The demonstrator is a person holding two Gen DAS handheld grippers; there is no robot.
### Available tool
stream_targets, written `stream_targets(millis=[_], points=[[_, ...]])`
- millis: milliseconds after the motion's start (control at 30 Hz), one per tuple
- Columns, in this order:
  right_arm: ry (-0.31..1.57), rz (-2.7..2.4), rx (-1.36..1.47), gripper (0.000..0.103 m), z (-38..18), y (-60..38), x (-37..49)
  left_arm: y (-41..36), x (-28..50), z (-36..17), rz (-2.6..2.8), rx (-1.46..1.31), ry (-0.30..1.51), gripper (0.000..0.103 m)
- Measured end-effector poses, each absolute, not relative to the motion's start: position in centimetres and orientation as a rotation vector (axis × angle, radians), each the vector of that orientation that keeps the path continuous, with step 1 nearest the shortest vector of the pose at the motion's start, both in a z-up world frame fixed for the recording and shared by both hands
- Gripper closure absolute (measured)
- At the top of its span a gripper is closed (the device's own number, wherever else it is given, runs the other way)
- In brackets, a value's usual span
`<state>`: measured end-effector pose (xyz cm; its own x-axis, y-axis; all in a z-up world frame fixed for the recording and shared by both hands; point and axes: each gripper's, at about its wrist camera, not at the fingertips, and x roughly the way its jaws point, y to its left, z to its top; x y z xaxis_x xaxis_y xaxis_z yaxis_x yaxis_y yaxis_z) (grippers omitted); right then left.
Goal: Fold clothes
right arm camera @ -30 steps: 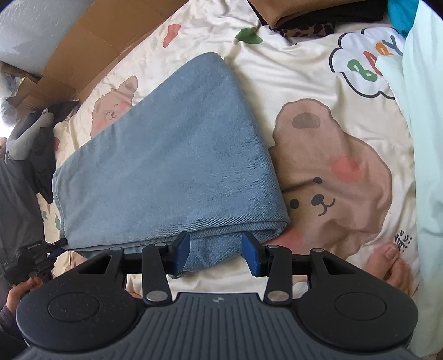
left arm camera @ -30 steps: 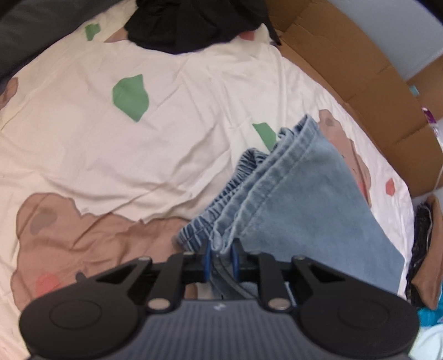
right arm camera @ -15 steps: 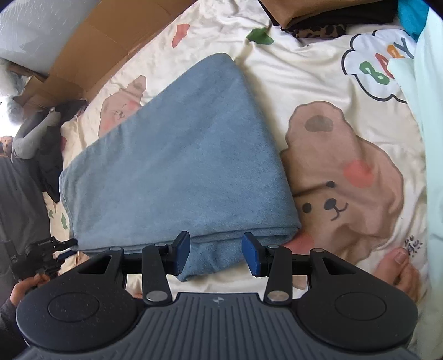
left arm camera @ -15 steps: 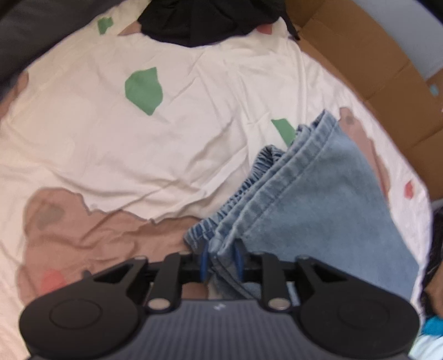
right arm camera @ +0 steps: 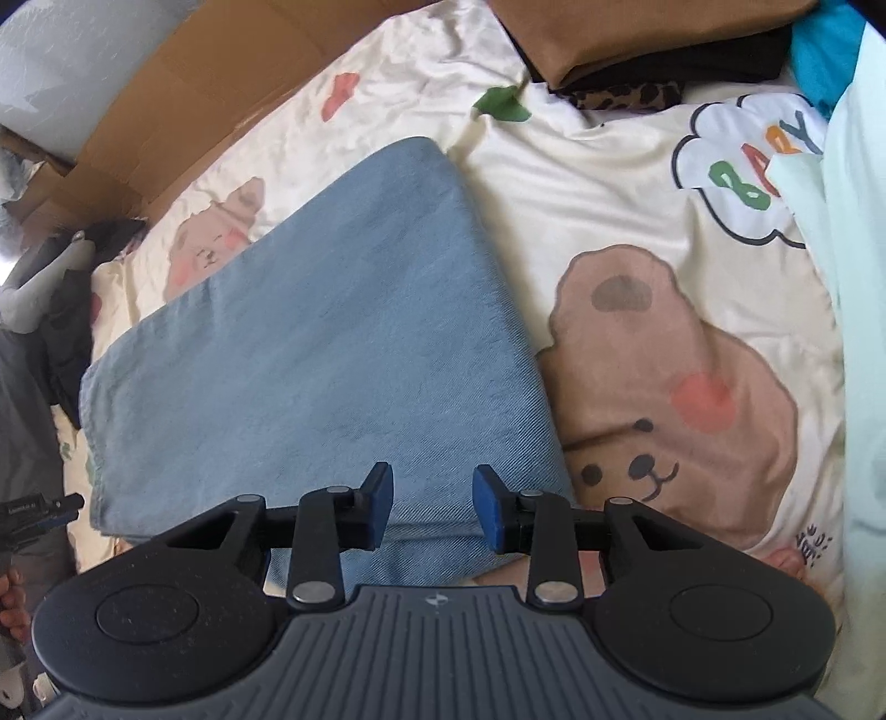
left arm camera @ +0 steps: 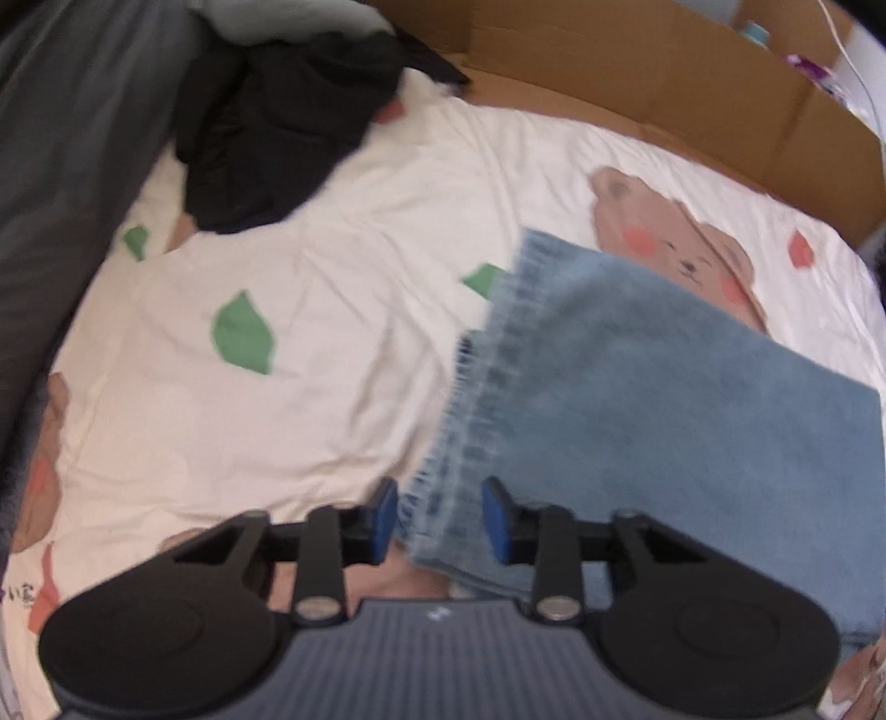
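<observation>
A folded pair of light blue jeans [left arm camera: 637,387] lies flat on the cream bear-print bed sheet [left arm camera: 332,310]. In the left wrist view its hemmed edge runs down between my left gripper's fingers. My left gripper [left arm camera: 440,520] is open, with the denim edge lying loose between the blue pads. In the right wrist view the jeans [right arm camera: 310,343] form a neat folded slab. My right gripper [right arm camera: 432,507] is open and empty, hovering over the near folded edge.
A black garment pile [left arm camera: 288,122] lies at the far left of the sheet. Cardboard [left arm camera: 692,94] lines the far side of the bed. Folded brown and black clothes [right arm camera: 637,39] and a pale mint cloth [right arm camera: 858,277] lie to the right.
My left gripper has opened and let go of the jeans' hem, and its view has swung right. The jeans now lie flat. My right gripper has moved in over the folded edge.
</observation>
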<state>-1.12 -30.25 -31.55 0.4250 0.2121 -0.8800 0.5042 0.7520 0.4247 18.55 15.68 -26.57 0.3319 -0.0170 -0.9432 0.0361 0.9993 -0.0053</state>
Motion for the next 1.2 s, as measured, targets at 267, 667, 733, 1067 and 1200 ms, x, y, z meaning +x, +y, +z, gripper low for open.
stream_targets(millis=[267, 667, 733, 1067, 1200], points=[[1.161, -0.258, 0.744, 0.063, -33.5, -31.0, 0.3, 13.6, 18.6, -30.2, 0.010, 0.133, 1.312, 0.073], [1.170, -0.295, 0.765, 0.063, -36.1, -29.9, 0.3, 13.4, 20.2, -31.6, 0.030, 0.193, 1.360, 0.065], [1.120, -0.310, 0.772, 0.061, -35.2, -30.2, -0.2, 13.6, 20.3, -30.5, 0.040, 0.182, 1.347, 0.065], [1.090, -0.305, 0.769, 0.057, -34.0, -30.0, -0.7, 13.6, 22.7, -25.5, 0.000, 0.157, 1.246, 0.066], [1.100, -0.279, 0.755, 0.057, -33.9, -29.6, -0.4, 12.5, 24.4, -24.4, -0.041, 0.164, 1.213, 0.068]])
